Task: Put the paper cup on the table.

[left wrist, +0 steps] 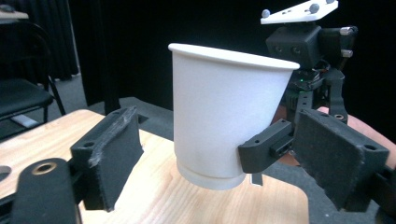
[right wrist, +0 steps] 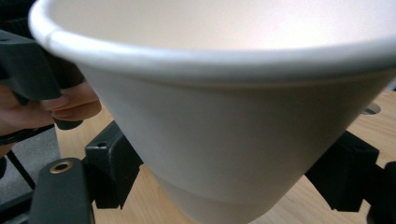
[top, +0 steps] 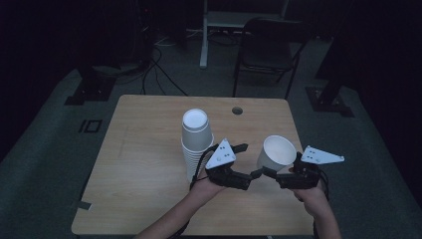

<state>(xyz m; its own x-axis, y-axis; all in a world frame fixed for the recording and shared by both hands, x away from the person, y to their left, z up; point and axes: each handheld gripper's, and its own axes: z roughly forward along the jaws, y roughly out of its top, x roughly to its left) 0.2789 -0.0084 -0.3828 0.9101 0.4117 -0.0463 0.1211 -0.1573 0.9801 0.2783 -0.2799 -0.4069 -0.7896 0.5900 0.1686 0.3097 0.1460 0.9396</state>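
Note:
A white paper cup [top: 276, 152] hangs tilted above the wooden table [top: 144, 169], with my right gripper [top: 272, 168] shut on its lower wall. In the right gripper view the cup [right wrist: 224, 116] looms close, and my right gripper [right wrist: 229, 172] has a pad [right wrist: 112, 170] pressed against each side. My left gripper [left wrist: 224, 156] stands open around the same cup [left wrist: 224, 112], with a gap between each pad [left wrist: 112, 154] and the cup wall. In the high view my left gripper [top: 250, 162] sits just left of the cup. A tall stack of white cups [top: 195, 142] stands on the table beside the left hand.
The table has a round cable hole [top: 237, 110] near its far edge. Beyond it are a dark chair [top: 268, 45], a white stand leg [top: 204, 35] and cables on the floor. The table's left half is bare wood.

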